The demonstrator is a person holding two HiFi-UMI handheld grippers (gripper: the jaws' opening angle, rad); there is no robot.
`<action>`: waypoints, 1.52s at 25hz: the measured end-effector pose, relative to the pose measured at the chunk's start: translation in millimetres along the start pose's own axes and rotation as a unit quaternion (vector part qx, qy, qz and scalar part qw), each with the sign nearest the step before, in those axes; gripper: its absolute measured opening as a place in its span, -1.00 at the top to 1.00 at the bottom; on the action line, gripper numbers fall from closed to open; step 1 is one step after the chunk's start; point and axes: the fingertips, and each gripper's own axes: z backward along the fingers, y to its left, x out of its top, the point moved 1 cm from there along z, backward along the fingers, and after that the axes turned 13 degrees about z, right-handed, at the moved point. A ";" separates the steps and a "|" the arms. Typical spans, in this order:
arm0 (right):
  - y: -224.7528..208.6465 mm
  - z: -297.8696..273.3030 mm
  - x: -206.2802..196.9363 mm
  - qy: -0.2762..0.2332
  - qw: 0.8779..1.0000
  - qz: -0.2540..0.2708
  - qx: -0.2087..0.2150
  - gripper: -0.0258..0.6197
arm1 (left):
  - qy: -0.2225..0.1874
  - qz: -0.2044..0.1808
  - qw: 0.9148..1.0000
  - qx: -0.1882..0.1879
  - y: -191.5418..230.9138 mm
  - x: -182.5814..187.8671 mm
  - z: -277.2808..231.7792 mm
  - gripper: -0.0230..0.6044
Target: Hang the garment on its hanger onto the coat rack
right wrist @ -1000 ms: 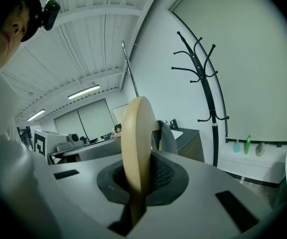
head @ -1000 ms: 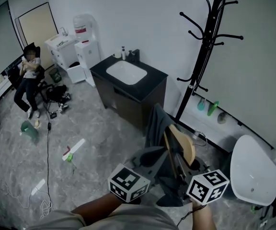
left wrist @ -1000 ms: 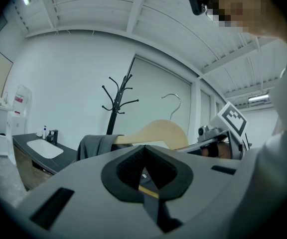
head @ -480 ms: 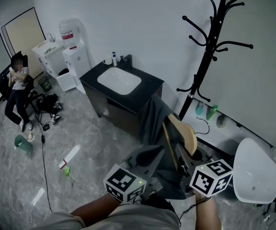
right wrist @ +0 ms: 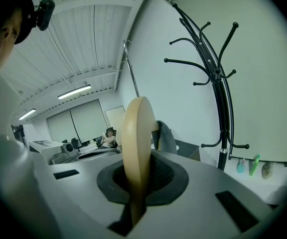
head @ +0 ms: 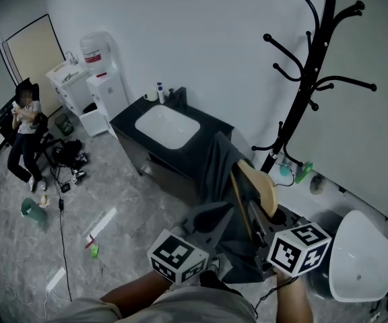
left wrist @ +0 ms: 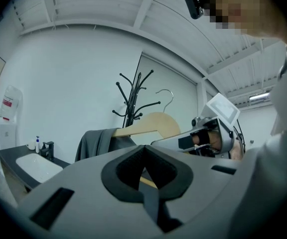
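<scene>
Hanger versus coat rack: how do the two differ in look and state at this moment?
The hanger is pale wood; the coat rack is black. The hanger is clamped edge-on in the right tongs, off the rack, while the coat rack stands upright by the wall. The hanger carries a grey garment; the coat rack's visible hooks are bare. Both end in curved hooks.

Office-style workroom: person [head: 24, 123] sat in swivel chair; water dispenser [head: 100, 73], black sink cabinet [head: 170, 130], coat rack [head: 308, 86] lined white wall; cables [head: 60, 207] trailed over marble-look floor [head: 126, 200]; strip lights [right wrist: 73, 92] overhead.
</scene>
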 end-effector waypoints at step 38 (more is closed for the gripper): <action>-201.8 -154.1 185.8 0.027 0.997 0.018 -0.064 0.87 | 0.017 -0.008 0.997 -0.081 79.3 64.7 -146.0 0.91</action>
